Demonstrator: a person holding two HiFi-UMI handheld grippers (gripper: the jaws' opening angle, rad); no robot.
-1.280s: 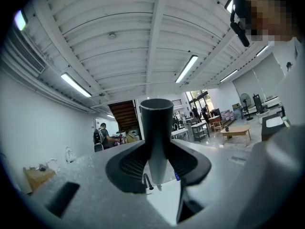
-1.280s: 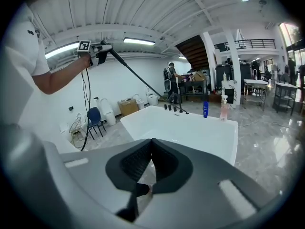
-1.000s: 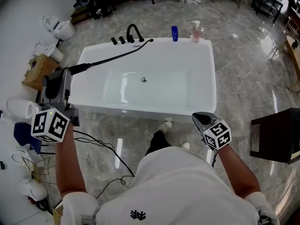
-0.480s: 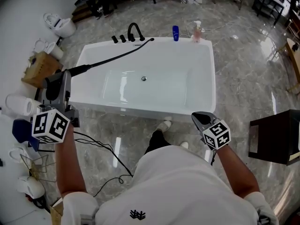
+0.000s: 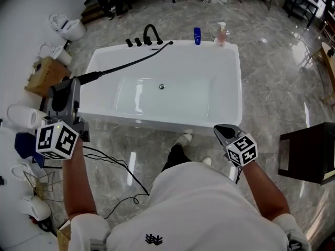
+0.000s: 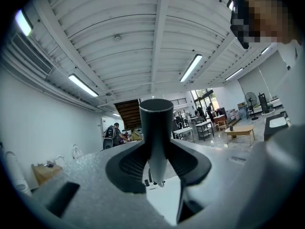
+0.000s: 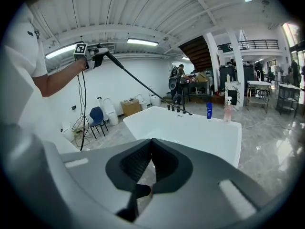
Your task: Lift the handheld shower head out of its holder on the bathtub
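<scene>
Right gripper (image 7: 151,147) jaws pressed together, nothing between them, facing the white bathtub (image 7: 190,130). High on the bathtub's left, the left gripper (image 7: 100,51) grips the shower head (image 7: 112,58), and its hose (image 7: 147,88) slants down to the bathtub's far rim by the black taps (image 7: 177,108). Blue bottle (image 7: 208,110) and pink dispenser (image 7: 227,109) stand on that rim too.

floor (image 5: 277,72): grey marble | on it: white bathtub (image 5: 235,88), cardboard box (image 5: 44,77)

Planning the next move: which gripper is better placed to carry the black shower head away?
Left. The left gripper grips the slim black handheld shower head, hose running to the white bathtub rim; the right gripper is shut and empty.
</scene>
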